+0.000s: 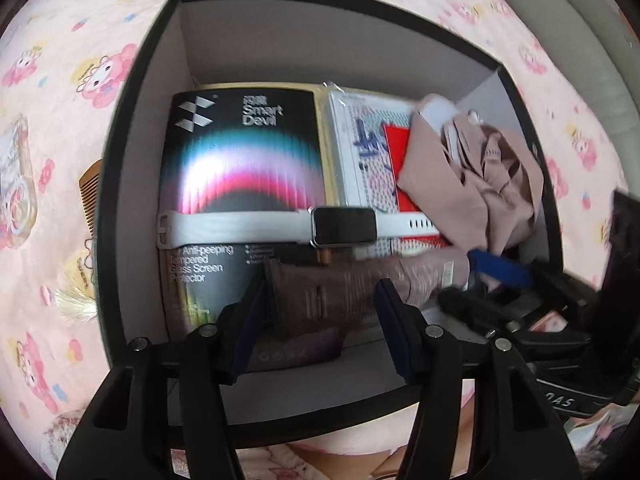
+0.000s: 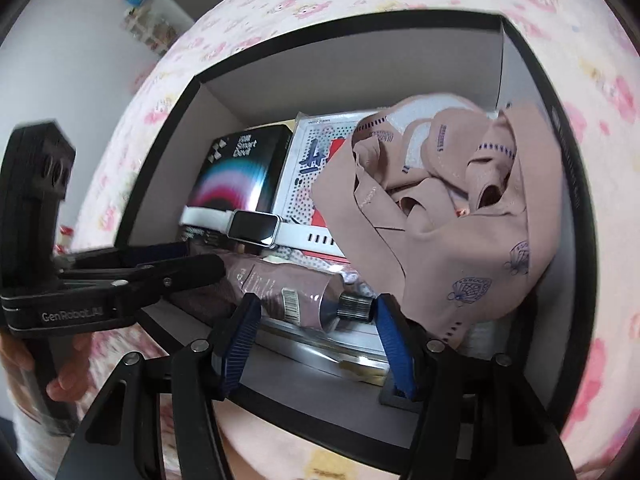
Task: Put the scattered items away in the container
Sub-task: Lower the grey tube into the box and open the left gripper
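Note:
A black box with pale inner walls sits on a pink patterned bedsheet. Inside lie a "Smart Devil" screen protector pack, a white-strapped smartwatch, a pegboard packet, crumpled beige cloth and a dusty-pink tube. My left gripper points down into the box, open, with the tube's flat end lying between its fingers. My right gripper hangs open over the tube's capped end.
Outside the box on the left lie a wooden comb, a clear round-patterned case and a pale tuft. A person's hand holds the left gripper. A white wall with a small shelf stands beyond the bed.

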A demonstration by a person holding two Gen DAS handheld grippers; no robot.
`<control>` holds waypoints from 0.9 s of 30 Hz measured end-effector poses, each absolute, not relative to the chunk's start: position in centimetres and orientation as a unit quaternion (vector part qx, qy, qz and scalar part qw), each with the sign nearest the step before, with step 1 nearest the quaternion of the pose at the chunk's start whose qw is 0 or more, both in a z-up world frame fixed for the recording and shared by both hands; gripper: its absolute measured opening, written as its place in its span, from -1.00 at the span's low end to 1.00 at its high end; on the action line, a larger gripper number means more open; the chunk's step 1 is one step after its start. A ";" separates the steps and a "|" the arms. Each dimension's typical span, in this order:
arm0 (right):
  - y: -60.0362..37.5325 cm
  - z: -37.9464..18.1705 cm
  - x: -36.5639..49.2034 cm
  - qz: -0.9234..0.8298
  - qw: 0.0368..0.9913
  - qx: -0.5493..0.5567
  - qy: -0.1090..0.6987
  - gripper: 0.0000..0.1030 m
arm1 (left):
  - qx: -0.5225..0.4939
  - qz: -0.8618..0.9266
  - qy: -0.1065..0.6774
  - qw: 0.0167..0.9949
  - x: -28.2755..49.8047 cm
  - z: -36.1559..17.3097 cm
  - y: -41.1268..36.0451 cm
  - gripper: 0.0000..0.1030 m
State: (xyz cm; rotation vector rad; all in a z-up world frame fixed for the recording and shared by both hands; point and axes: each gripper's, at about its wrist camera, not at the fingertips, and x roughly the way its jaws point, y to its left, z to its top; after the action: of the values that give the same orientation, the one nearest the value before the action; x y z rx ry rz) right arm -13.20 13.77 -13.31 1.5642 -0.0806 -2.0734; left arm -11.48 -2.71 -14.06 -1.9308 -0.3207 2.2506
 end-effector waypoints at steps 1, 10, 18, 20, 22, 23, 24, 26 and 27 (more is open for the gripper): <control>13.8 -12.9 -13.0 -0.776 0.266 0.571 -0.022 0.08 | -0.643 0.755 -0.105 0.075 -11.4 -13.9 -2.7 0.12; 13.2 -11.2 -13.1 -0.833 0.238 0.500 0.007 0.08 | -0.576 0.804 -0.136 0.060 -11.7 -11.5 -3.6 0.08; 11.9 -12.9 -13.8 -0.821 0.229 0.521 0.034 0.08 | -0.607 0.784 -0.121 0.048 -12.8 -13.8 -2.1 -0.11; 11.9 -13.6 -13.8 -0.813 0.233 0.533 0.025 0.08 | -0.613 0.780 -0.111 0.049 -12.5 -13.8 -1.7 -0.11; 12.4 -13.7 -13.7 -0.801 0.240 0.548 0.004 0.08 | -0.618 0.777 -0.110 0.052 -12.3 -13.8 -1.7 -0.10; 12.6 -13.8 -13.7 -0.792 0.245 0.559 -0.009 0.08 | -0.621 0.774 -0.110 0.054 -12.1 -13.8 -1.7 -0.09; 12.9 -14.0 -13.8 -0.781 0.251 0.571 -0.025 0.09 | -0.625 0.770 -0.109 0.057 -12.0 -13.9 -1.6 -0.09; 13.1 -14.0 -13.4 -0.769 0.263 0.581 -0.032 0.09 | -0.628 0.769 -0.100 0.067 -11.5 -13.8 -1.4 -0.07; 13.2 -13.9 -13.1 -0.766 0.267 0.585 -0.029 0.09 | -0.628 0.769 -0.093 0.073 -11.3 -13.6 -1.2 -0.07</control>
State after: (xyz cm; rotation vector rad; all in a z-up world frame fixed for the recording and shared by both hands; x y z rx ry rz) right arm -13.07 13.20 -13.90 1.5778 -0.0770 -2.0666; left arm -11.30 -1.20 -13.55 -1.8845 -0.2791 2.3105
